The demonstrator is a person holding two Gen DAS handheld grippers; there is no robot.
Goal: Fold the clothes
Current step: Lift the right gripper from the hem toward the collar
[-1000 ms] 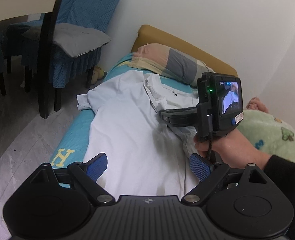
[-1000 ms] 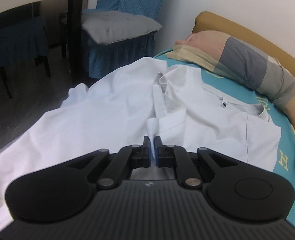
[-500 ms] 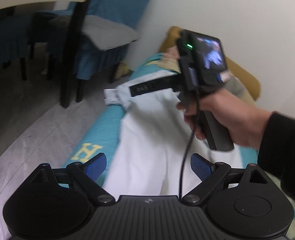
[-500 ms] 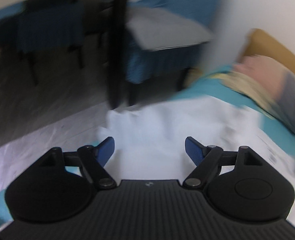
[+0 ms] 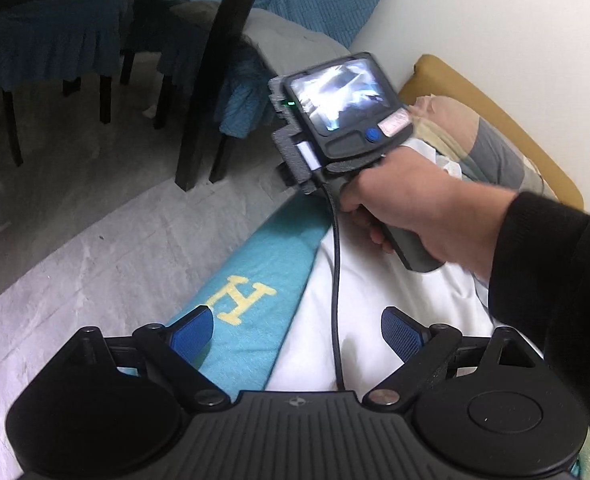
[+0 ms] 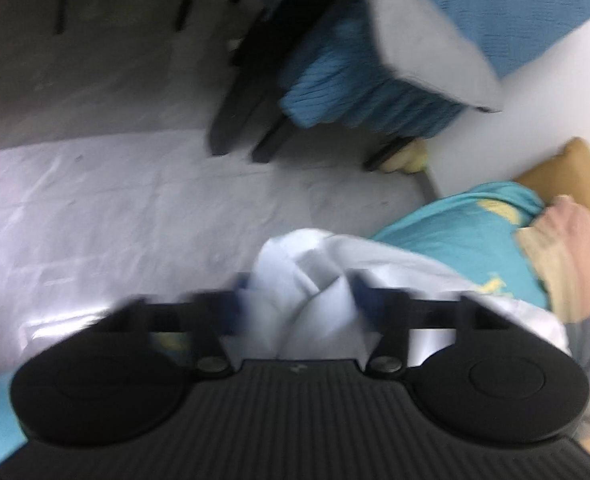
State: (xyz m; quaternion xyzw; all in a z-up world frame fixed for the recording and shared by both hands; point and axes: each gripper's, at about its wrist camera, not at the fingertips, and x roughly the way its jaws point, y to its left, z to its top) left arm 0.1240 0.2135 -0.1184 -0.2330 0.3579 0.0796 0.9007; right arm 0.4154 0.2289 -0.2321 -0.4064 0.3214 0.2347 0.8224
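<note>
- Plainly, the white shirt [image 6: 315, 280] lies on the bed, spread over a teal cover [image 5: 263, 256], and one bunched end of it reaches the bed's edge beside the floor [image 6: 95, 200].
- We see the right gripper [image 6: 299, 304] closing on that bunched end: the cloth rises in a peaked fold that fills the gap between the jaws, and both pads meet it. The right wrist view is blurred, so we cannot tell how firm the pinch is.
- From the left wrist view, our right hand [image 5: 411, 204] grips the tool's handle above the shirt [image 5: 375, 280], with a black sleeve [image 5: 555, 280] behind it. The tool's lit screen [image 5: 343, 96] faces us, and a black cable [image 5: 336, 280] hangs from it down across the cloth.
- Our left gripper [image 5: 297, 334] hangs wide, its blue pads [image 5: 191, 332] well apart and holding nothing. One pad is over the teal cover, the other over the shirt.
- We can make out a yellow H [image 5: 243, 296] on the cover, just beside the shirt's edge.
- At the far end of the bed lies a pillow [image 5: 475, 140] in pink, grey and cream, against a mustard headboard [image 5: 495, 100].
- Beyond the bed stands a chair [image 6: 395, 92] with a blue cover and a grey cushion, near the white wall [image 5: 475, 20].
</note>
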